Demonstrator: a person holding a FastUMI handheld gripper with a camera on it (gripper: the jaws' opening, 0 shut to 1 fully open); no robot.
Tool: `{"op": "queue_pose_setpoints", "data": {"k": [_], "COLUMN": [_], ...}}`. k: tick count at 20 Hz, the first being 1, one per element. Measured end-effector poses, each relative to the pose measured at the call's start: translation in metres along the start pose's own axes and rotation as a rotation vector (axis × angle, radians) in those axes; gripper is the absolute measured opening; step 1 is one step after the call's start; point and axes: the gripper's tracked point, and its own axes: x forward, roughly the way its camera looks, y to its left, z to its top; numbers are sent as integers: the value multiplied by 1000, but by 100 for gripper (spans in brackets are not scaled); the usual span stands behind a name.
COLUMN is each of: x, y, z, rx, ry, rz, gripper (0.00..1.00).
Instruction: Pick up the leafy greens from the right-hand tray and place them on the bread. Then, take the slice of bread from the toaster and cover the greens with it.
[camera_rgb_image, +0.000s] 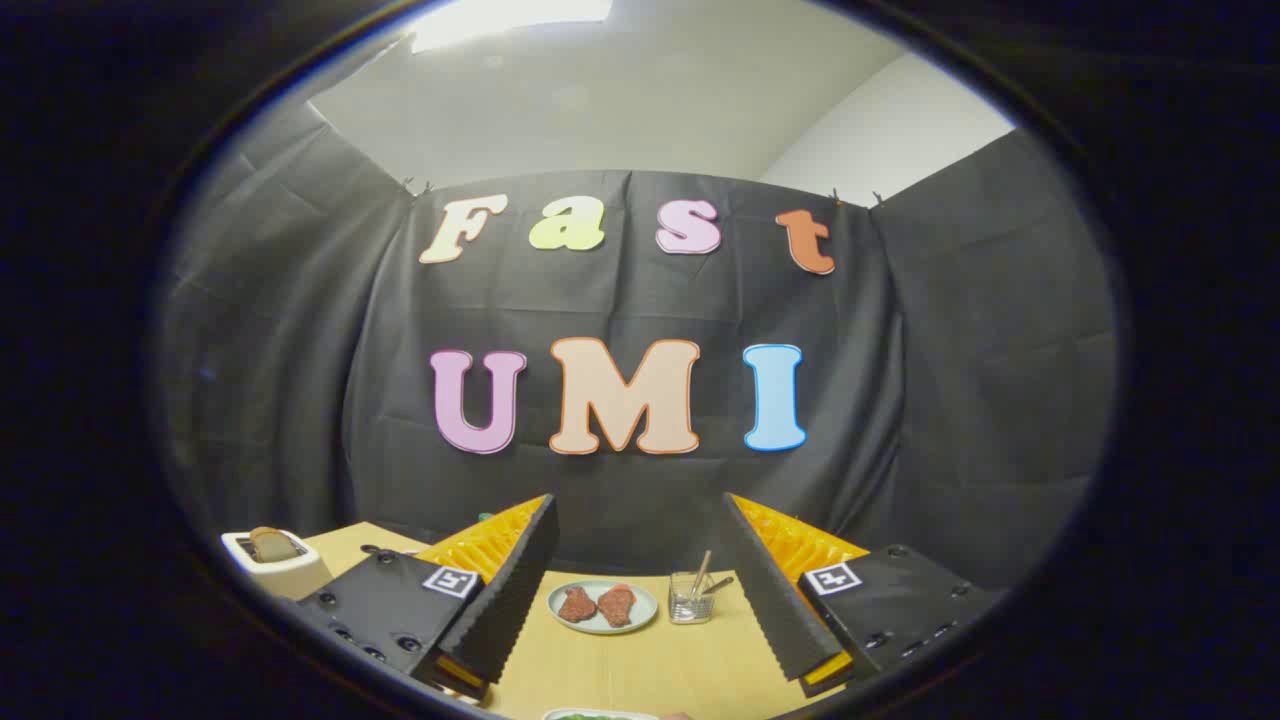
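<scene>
We are seeing a sliver of the leafy greens (590, 716) on a pale tray (560, 713) at the near edge of the desk (640, 665), just below the gap between the fingers. The slice of bread (270, 543) is standing in the white toaster (275, 565), off beyond the left finger. We are holding the tongs (645, 655) level and high, spread wide and grasping nothing. Beyond them, a plate (603, 606) is carrying two reddish pieces beside a glass cup (690, 598) with sticks. Each finger mount is wearing a square black-and-white marker; we are finding no readable writing.
</scene>
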Motion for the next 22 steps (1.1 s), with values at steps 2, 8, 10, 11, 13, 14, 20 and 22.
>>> {"op": "queue_pose_setpoints", "data": {"k": [2,8,10,11,13,14,20,22], "x": [3,4,4,4,3,2,-2,-2], "y": [-2,2,3,2,-1,-4,-11,-12], "z": [3,11,13,14,18,20,11,8], "rx": [-18,-24,-20,-20,-24,-28,-15,-16], "ry": [-9,-29,-26,-26,-31,-35,-15,-8], "rz": [-4,5,11,10,6,2,-5,3], "gripper": [100,100,100,100,100,100,100,100]}}
